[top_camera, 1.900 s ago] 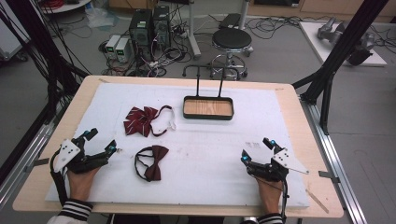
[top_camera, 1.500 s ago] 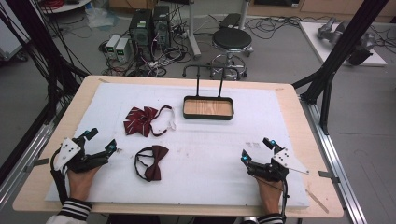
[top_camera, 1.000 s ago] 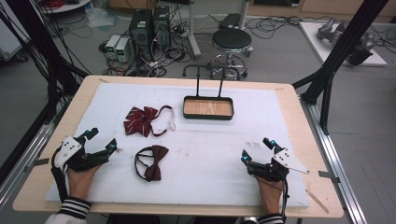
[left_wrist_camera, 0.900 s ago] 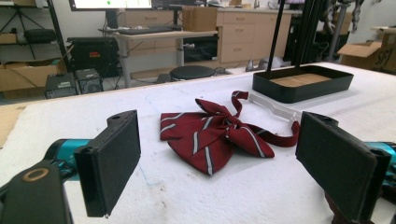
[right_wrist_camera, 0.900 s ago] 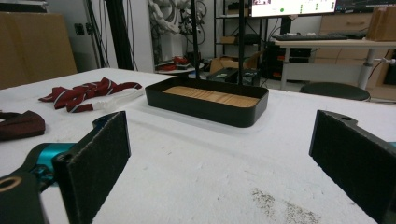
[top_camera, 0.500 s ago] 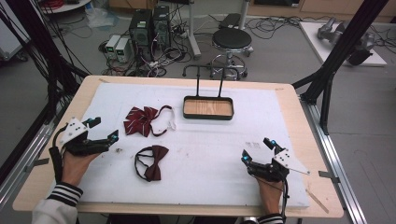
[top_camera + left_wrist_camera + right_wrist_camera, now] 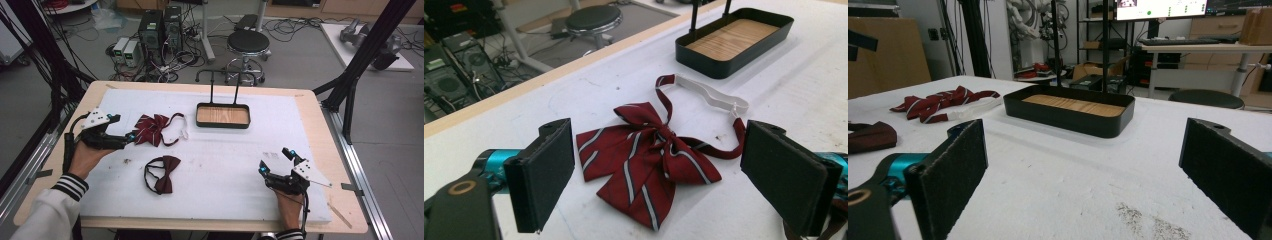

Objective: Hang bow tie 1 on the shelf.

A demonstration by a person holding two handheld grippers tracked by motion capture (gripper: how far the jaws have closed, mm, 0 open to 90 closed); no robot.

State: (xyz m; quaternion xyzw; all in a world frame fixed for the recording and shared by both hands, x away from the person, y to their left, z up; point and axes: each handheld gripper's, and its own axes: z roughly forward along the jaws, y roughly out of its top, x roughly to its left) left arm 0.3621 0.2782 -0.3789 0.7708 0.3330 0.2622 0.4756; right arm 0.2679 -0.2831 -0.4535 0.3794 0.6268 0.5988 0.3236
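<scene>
Left gripper (image 7: 131,137) w/ jaws wide open, just left of the striped bow tie (image 7: 151,129) (strap loop trails right, toward the tray (image 7: 223,123)); its long axis runs left-right. In the left gripper view the near jaw cuts off the strap's end. Right gripper (image 7: 274,161) open, near-right of table.

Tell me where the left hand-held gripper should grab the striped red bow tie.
Grip the centre knot of the striped bow tie, coming from above with jaws astride it. The wings lie flat and floppy; the knot is probably the thickest, raised part. The left hand-held gripper is open and already faces it.
</scene>
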